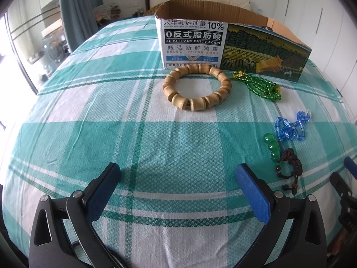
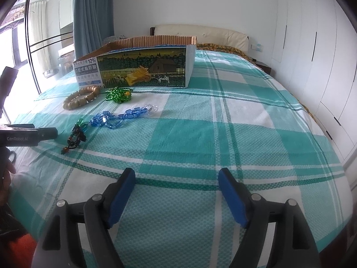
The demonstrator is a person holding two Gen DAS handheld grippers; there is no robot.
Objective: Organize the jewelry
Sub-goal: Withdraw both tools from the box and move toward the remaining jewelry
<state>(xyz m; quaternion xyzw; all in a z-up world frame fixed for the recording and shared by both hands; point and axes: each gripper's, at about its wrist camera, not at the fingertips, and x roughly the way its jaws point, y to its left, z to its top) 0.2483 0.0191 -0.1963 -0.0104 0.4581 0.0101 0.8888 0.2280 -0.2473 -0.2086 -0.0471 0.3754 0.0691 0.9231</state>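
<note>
An open-topped printed cardboard box stands on the bed. In front of it lie a wooden bead bracelet, a green bead string, a blue crystal bracelet and a green-bead pendant on a dark knotted cord. My left gripper hovers open over bare sheet, short of the wooden bracelet. My right gripper is open over bare sheet, to the right of the jewelry. Neither holds anything.
The bed carries a teal and white checked sheet. A cream headboard and a patterned cover lie behind the box. White wardrobe doors line the right side; a window and blue curtain stand on the left.
</note>
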